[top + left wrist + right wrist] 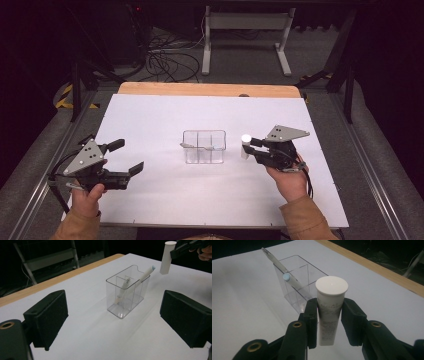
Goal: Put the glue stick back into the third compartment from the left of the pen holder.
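A clear plastic organizer (204, 146) (126, 293) (298, 287) with divided compartments stands mid-table, with white pens (136, 283) (287, 277) leaning in it. My right gripper (248, 146) (329, 315) is shut on an upright white tube (245, 145) (330, 307) (167, 257) with a round cap, held just right of the organizer and above the table. My left gripper (126, 156) (115, 322) rests at the left of the table, jaws wide open with nothing between them, pointing toward the organizer.
The white table top (150, 115) has a wooden strip (210, 90) along its far edge. A metal stand (245, 37) and cables (167, 60) lie on the floor beyond. Dark surroundings flank both sides.
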### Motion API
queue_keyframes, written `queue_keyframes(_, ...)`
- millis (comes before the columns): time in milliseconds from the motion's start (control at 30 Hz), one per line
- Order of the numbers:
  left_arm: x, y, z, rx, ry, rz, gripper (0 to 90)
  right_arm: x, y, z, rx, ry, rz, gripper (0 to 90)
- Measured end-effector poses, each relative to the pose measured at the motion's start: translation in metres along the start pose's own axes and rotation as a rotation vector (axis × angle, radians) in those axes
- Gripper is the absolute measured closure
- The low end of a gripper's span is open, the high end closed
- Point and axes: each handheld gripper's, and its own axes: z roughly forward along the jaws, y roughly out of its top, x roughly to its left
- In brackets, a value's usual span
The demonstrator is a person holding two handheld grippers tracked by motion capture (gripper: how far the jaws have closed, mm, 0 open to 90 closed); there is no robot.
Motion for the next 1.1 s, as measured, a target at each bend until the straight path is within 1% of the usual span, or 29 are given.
queue_keyframes(300, 0.000, -0.001, -0.001, -0.002, 0.002, -0.002, 8.6, 0.001, 0.003, -0.001, -0.025, 0.001, -0.009, 67.2)
queue_keyframes(533, -0.001, -0.001, -0.002, -0.003, 0.002, -0.006, 8.6, 0.004, 0.013, 0.003, -0.041, 0.011, -0.025, 67.2)
queue_keyframes(900, -0.001, -0.002, -0.005, -0.004, 0.009, -0.007, 8.6, 0.009, 0.029, 0.020, -0.065, 0.039, -0.032, 67.2)
queue_keyframes(1100, -0.002, -0.002, -0.004, -0.003, 0.005, -0.008, 8.6, 0.011, 0.034, 0.028, -0.072, 0.049, -0.035, 67.2)
